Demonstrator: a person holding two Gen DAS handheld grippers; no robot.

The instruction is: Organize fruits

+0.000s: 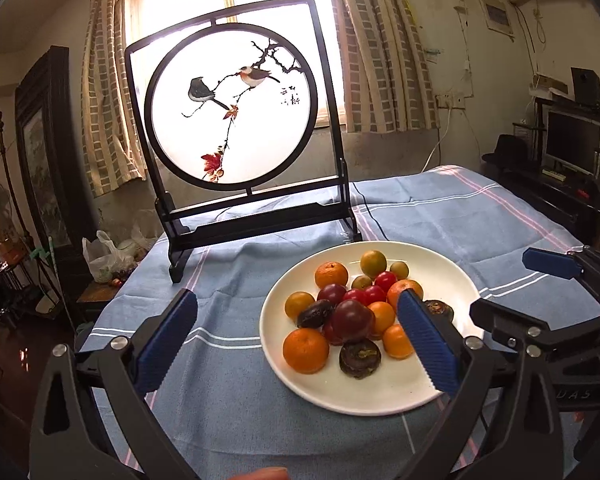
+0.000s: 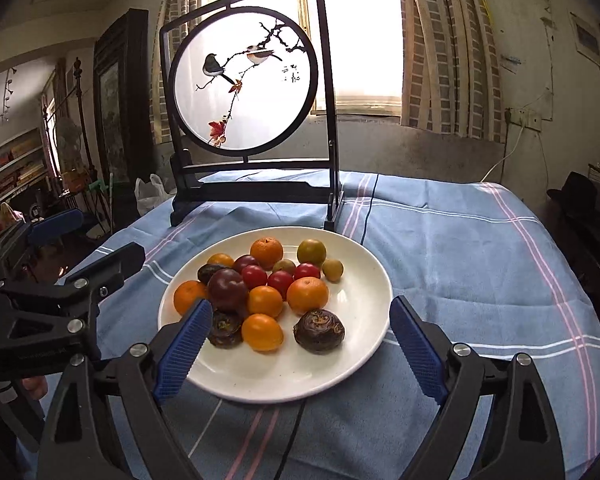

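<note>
A white plate [image 1: 380, 394] [image 2: 360, 288] sits on the blue striped tablecloth [image 1: 460, 220] [image 2: 460, 248], piled with fruit. The pile holds tangerines [image 1: 306, 350] [image 2: 307, 295], red cherry tomatoes [image 1: 374, 294] [image 2: 280, 282], a dark plum [image 1: 352, 318] [image 2: 227, 289], small yellow-green fruits [image 1: 373, 263] [image 2: 311, 252] and brown water chestnuts [image 1: 360, 358] [image 2: 319, 331]. My left gripper [image 1: 297, 295] stands open at the plate's near left, its right finger overlapping the fruit in view. My right gripper [image 2: 301, 305] is open, its fingers spanning the plate's near side. Neither holds anything.
A black-framed round bird painting [image 1: 236, 108] [image 2: 244, 80] stands on the cloth behind the plate. A black cable [image 2: 288, 440] runs out from under the plate's near edge. A white plastic bag [image 1: 104, 256] sits beyond the table's left edge. A fingertip [image 1: 260, 474] shows at the bottom.
</note>
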